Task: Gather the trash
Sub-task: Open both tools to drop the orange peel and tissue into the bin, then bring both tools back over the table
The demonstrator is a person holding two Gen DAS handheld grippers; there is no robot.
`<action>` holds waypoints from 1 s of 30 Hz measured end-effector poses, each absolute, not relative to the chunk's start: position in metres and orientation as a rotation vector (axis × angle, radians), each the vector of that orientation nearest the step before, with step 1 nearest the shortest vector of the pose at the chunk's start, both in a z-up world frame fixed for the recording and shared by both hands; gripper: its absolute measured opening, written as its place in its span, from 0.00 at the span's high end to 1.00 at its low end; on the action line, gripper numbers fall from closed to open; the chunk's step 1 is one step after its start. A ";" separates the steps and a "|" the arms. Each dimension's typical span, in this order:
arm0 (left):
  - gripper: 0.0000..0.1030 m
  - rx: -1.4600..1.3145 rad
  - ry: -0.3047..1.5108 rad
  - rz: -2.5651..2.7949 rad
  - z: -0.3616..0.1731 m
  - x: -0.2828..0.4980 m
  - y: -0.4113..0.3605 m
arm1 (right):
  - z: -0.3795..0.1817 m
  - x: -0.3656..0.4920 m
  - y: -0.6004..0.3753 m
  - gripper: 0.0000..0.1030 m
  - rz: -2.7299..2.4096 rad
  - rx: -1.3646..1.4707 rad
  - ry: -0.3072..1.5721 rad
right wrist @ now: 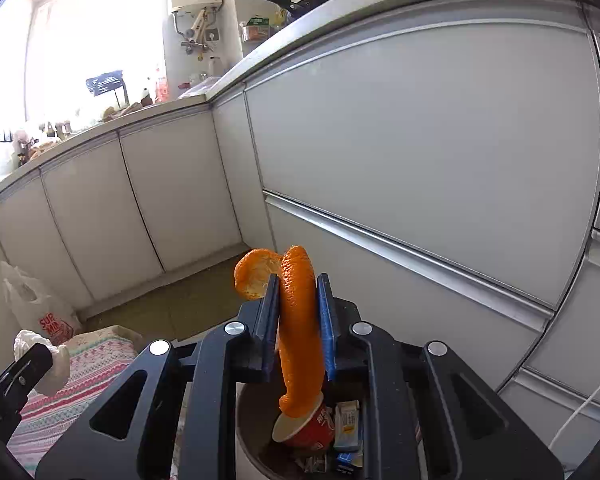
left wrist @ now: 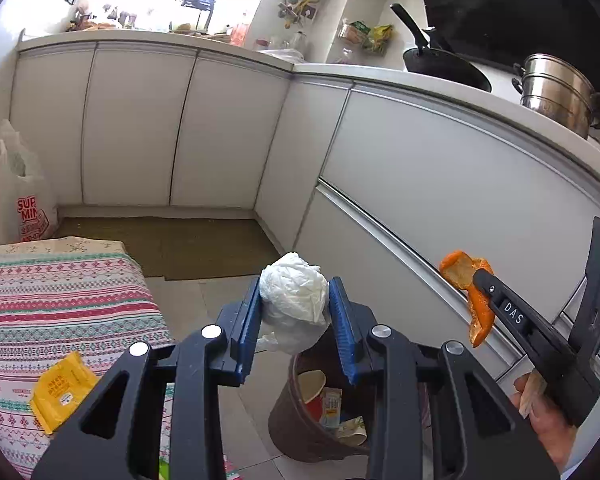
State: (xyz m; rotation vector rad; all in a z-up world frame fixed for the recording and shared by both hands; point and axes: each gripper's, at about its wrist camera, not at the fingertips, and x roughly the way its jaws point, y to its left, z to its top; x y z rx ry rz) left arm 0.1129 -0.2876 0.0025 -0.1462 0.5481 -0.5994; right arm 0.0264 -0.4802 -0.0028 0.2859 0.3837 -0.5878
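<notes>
Left tool (left wrist: 294,312) points forward and a bit down, its blue pads (left wrist: 342,312) partway apart and pinching a white wad (left wrist: 292,300). Right tool (right wrist: 298,312) is nearly closed, clamped on an orange peel (right wrist: 298,320). In the left wrist view the right tool sits out at about 4 o'clock, with the person's hand (left wrist: 544,416) wrapped round its grip.

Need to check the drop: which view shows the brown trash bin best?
The left wrist view: the brown trash bin shows its rim, outer wall and contents beneath the crumpled white tissue. The right wrist view shows only part of the bin's inside, behind the orange peel.
</notes>
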 end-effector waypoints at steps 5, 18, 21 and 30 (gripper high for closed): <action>0.66 -0.129 0.608 -0.654 -0.017 0.121 -0.326 | -0.014 0.027 -0.507 0.83 -0.603 0.336 0.418; 0.47 -0.139 0.767 -0.752 -0.053 0.145 -0.397 | -0.034 0.028 -0.539 0.41 -0.665 0.378 0.469; 0.47 -0.153 0.774 -0.738 -0.055 0.147 -0.393 | -0.033 0.024 -0.541 0.41 -0.690 0.380 0.463; 0.42 -0.150 0.785 -0.674 -0.056 0.148 -0.361 | -0.030 0.017 -0.538 0.40 -0.714 0.378 0.464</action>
